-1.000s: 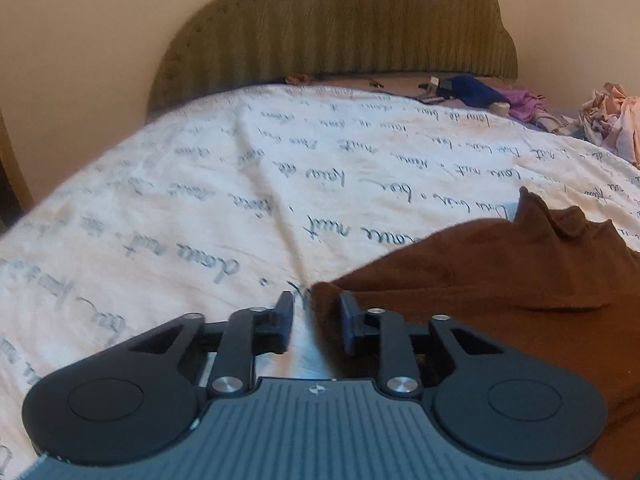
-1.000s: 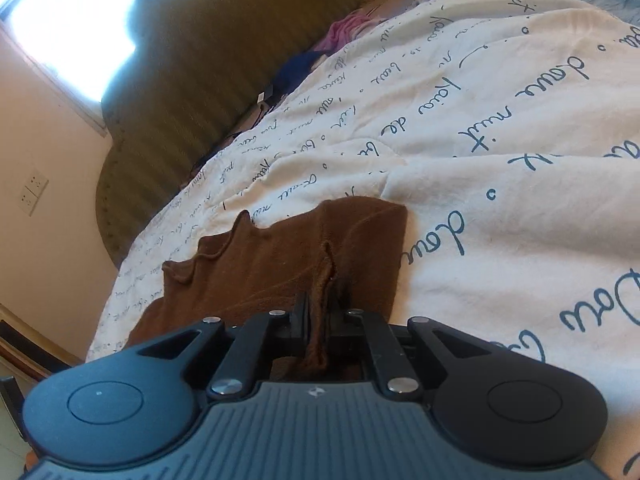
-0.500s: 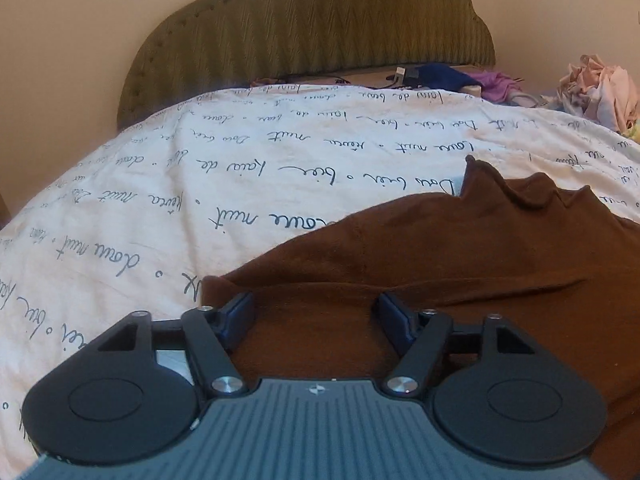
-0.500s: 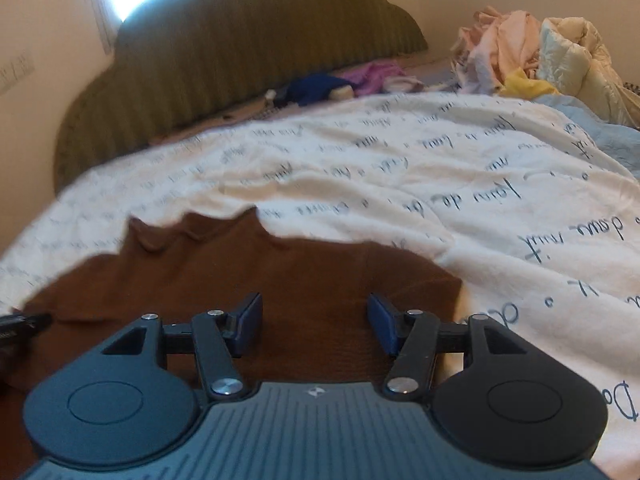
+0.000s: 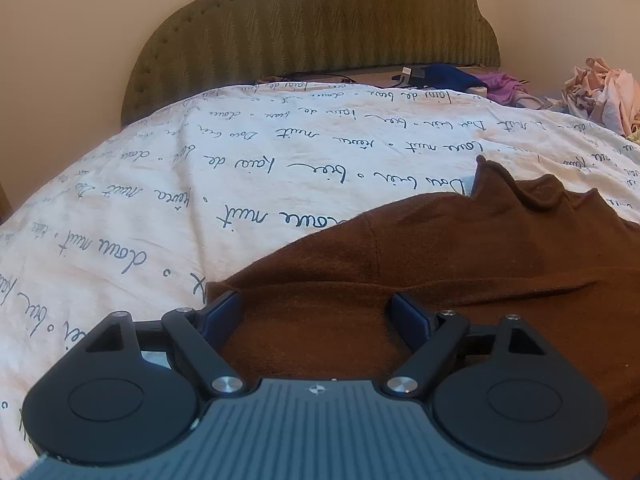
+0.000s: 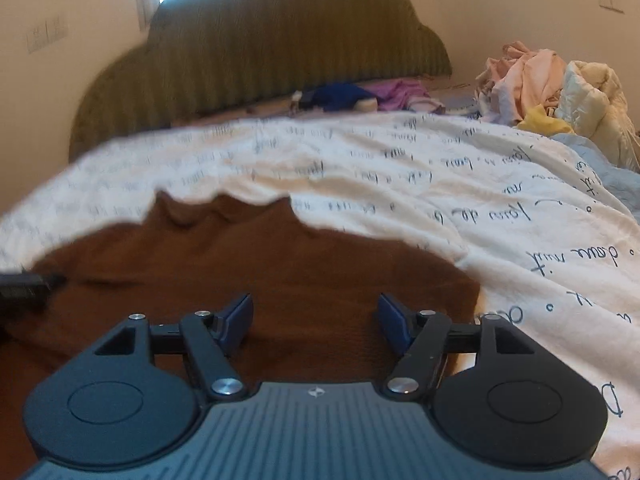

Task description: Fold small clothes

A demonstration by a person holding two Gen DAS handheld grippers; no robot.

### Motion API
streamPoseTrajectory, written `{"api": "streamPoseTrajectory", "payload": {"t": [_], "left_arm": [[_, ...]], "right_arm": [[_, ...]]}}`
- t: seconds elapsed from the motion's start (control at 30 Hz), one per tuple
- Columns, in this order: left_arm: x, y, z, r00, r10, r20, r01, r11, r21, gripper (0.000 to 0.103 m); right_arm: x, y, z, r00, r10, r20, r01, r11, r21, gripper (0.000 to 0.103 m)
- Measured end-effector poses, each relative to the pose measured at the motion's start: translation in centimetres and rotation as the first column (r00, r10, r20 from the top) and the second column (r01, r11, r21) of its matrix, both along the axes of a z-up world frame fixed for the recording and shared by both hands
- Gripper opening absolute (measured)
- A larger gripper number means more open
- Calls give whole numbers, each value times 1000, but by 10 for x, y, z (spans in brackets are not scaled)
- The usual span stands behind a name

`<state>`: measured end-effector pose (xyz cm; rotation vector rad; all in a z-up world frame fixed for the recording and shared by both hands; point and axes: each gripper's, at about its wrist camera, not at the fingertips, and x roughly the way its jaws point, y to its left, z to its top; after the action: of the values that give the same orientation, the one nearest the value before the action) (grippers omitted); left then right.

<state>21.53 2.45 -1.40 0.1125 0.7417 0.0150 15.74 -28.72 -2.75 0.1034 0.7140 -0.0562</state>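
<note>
A brown knit garment [image 5: 460,256] lies spread on the white bed cover, its wavy far edge toward the headboard. My left gripper [image 5: 316,312] hovers over the garment's left near corner, jaws still opening, pads clear of the cloth. In the right wrist view the same brown garment [image 6: 256,264] fills the lower left. My right gripper [image 6: 316,314] is above its right near part, jaws also opening and nothing pinched between them. The tip of the left gripper [image 6: 28,284] shows at the left edge of that view.
The white bed cover [image 5: 200,184] with dark script runs to a green headboard [image 5: 320,28]. Blue and purple clothes [image 6: 360,96] lie near the headboard. A heap of pink, cream and yellow laundry [image 6: 552,88] sits at the far right.
Both grippers have let go of the brown garment and spread their jaws wide. The right gripper rolled upright and the garment now lies flat under both.
</note>
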Motion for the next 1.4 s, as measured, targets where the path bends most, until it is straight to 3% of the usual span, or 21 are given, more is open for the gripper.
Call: {"api": "streamPoseTrajectory", "payload": {"t": [0.03, 0.1, 0.23, 0.33, 0.43, 0.5, 0.57, 0.63, 0.77, 0.83, 0.87, 0.97, 1.03, 1.07, 1.1, 1.13, 1.27, 1.33, 1.37, 1.4], "left_arm": [[0, -1, 0, 1000, 2, 0, -2, 1000, 3, 84], [0, -1, 0, 1000, 5, 1, -5, 1000, 9, 85], [0, -2, 2, 1000, 11, 8, -11, 1000, 18, 86], [-19, -7, 20, 998, 29, 51, -30, 999, 25, 84], [-50, -17, 40, 995, -67, 79, 74, 994, -87, 95], [-60, -31, 34, 987, -154, 47, 158, 984, -82, 100], [-55, -36, 10, 984, -174, -40, 174, 985, -12, 100], [-52, -21, 3, 980, -194, -34, 191, 979, -66, 101], [-43, -21, 0, 978, -203, -39, 203, 979, -2, 103], [-54, -27, 9, 983, -183, -24, 184, 982, 31, 98], [-64, -29, 16, 985, -174, -18, 174, 984, 27, 89], [-98, -29, 30, 970, -243, -14, 241, 967, -84, 98], [-109, -34, 17, 963, -263, -58, 258, 963, -71, 101], [-111, -36, 5, 965, -248, -88, 244, 969, -45, 103], [-114, -32, 3, 970, -230, -75, 226, 972, -65, 103], [-115, -28, 9, 976, -204, -76, 198, 977, -76, 102], [-133, -15, 31, 985, -147, -85, 133, 978, -158, 102], [-141, -11, 23, 983, -144, -117, 122, 976, -182, 102], [-144, -12, 14, 981, -144, -128, 124, 980, -156, 103], [-154, -15, 8, 985, -161, -68, 154, 983, -98, 103]], "right_arm": [[0, -5, -14, 1000, 5, -5, -6, 999, -46, 75], [-1, -28, -12, 999, -47, 12, 46, 996, 76, 75], [-9, -9, 7, 997, -79, -11, 79, 997, -7, 76], [-28, 12, 15, 1000, 8, 23, -9, 999, 34, 76], [-42, 33, 14, 997, 69, 42, -67, 996, -54, 76], [-41, 40, 9, 996, 88, 28, -85, 993, -83, 76], [-35, 41, 2, 996, 89, -4, -89, 992, -89, 78], [-35, 25, -6, 995, 103, -13, -104, 992, -75, 81], [-35, -5, -12, 997, 82, -14, -83, 996, -24, 82], [-33, 0, -8, 997, 71, -27, -72, 996, -44, 82], [-35, 5, -2, 998, 54, -24, -55, 997, -49, 82], [-61, 15, 18, 999, 40, 19, -41, 999, 35, 84], [-75, 24, 20, 995, 96, 23, -97, 992, 85, 84], [-76, 29, 12, 994, 112, -6, -111, 992, 58, 84], [-74, 32, 0, 993, 106, -49, -105, 994, 15, 86], [-76, 29, -10, 995, 97, -30, -97, 995, 4, 87], [-85, 30, 16, 998, -26, -51, 28, 999, 35, 88], [-100, 39, 22, 1000, 8, -23, -6, 997, 77, 89], [-104, 41, 18, 999, 10, -33, -8, 997, 82, 89], [-106, 43, 6, 998, 9, -62, -4, 997, 74, 90]]}}
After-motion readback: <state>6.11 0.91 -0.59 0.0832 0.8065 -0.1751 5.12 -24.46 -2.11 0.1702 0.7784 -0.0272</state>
